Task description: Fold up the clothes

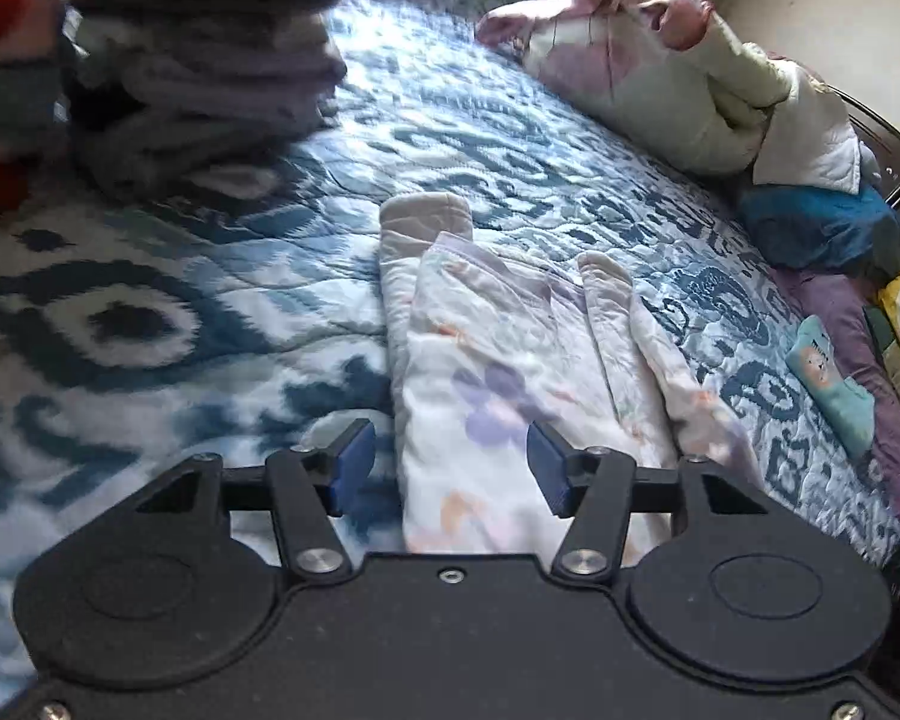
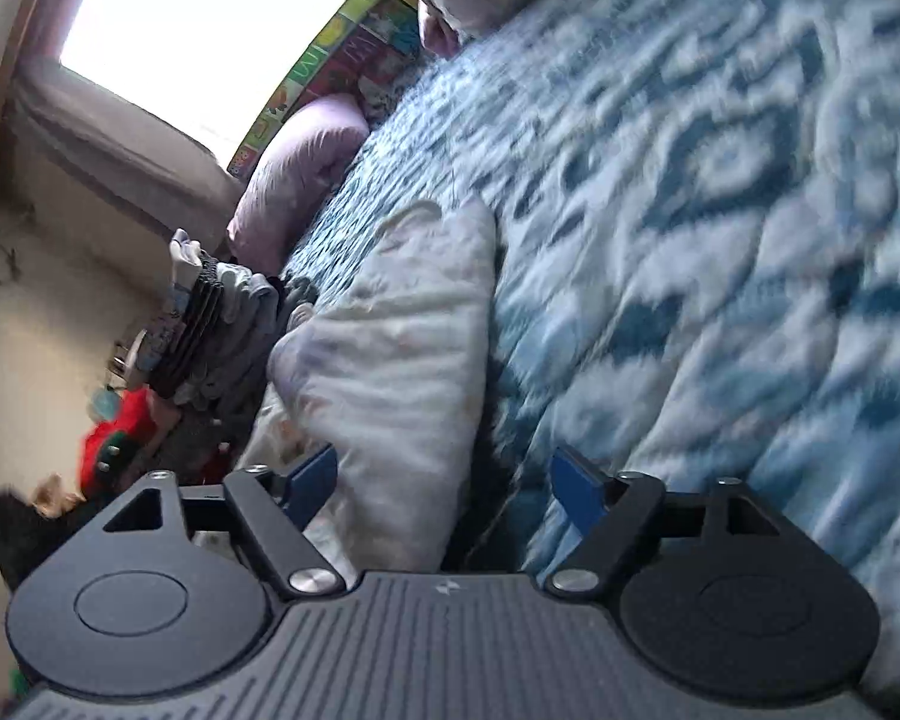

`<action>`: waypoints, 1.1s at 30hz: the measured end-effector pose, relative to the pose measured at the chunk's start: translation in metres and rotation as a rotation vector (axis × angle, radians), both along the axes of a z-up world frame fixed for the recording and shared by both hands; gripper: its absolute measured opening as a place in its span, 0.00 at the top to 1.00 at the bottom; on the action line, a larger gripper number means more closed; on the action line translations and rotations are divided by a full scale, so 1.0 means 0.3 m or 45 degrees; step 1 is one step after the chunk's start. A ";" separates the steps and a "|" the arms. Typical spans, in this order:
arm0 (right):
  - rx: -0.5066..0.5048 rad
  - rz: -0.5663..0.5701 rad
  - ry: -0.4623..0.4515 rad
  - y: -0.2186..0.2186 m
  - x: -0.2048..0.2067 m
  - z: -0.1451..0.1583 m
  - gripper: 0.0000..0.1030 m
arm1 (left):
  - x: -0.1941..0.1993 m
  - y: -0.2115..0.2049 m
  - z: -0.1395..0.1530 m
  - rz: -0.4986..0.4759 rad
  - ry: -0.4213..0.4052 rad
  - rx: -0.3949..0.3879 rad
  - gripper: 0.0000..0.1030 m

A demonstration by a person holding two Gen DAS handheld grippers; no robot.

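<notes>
The pale floral garment (image 1: pixel 498 372) lies on the blue-and-white patterned quilt (image 1: pixel 180 312) of the bed, already doubled into a long narrow bundle with one cuff-like end (image 1: pixel 426 216) at its far tip and a second strip (image 1: pixel 624 324) lying along its right side. Its near end sits directly under the left gripper (image 1: pixel 447 468), whose blue fingers (image 1: pixel 354 468) stand apart with nothing between them, one over the quilt and one over the cloth; the garment's long axis runs straight away from those fingers. The right gripper (image 2: pixel 444 486), fingers also apart and empty, hovers over the garment's (image 2: pixel 390 360) edge with the cloth lying mostly to its left. Judging by this, both hands are close, the left more squarely over it. Whether further folds remain or it is ready for stacking is unclear. Beyond the garment's far end, to the left, stands a stack of folded clothes (image 1: pixel 210 78); to the right, a crumpled quilted jacket (image 1: pixel 678 66).
</notes>
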State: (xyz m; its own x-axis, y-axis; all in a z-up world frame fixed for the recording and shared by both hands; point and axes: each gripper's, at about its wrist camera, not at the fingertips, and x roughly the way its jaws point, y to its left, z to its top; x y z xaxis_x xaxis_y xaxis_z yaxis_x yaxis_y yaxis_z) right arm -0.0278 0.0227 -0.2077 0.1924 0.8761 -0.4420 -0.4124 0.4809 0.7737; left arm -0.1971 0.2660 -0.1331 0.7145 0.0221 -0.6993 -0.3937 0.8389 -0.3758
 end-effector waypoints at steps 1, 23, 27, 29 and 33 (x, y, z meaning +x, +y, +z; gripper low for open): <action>0.001 0.009 -0.009 0.003 0.001 -0.003 0.19 | 0.031 0.009 -0.012 -0.013 0.023 0.002 0.47; -0.123 0.096 -0.260 0.106 -0.056 0.003 0.00 | -0.029 -0.062 0.156 -0.069 -0.144 0.268 0.95; -0.146 0.085 -0.294 0.105 -0.072 0.008 0.00 | -0.184 -0.059 0.243 0.001 -0.251 0.387 0.95; -0.154 0.082 -0.301 0.107 -0.075 0.009 0.00 | -0.255 -0.051 0.266 0.046 -0.283 0.448 0.95; -0.158 0.081 -0.304 0.105 -0.076 0.010 0.00 | -0.387 -0.009 0.252 0.179 -0.297 0.524 0.95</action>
State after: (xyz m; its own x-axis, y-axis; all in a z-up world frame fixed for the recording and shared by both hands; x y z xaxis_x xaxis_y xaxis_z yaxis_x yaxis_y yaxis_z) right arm -0.0505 0.0543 -0.2047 0.2505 0.8318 -0.4953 -0.6082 0.5333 0.5879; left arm -0.3132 0.2632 -0.0574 0.8213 0.3706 -0.4337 -0.4587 0.8810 -0.1160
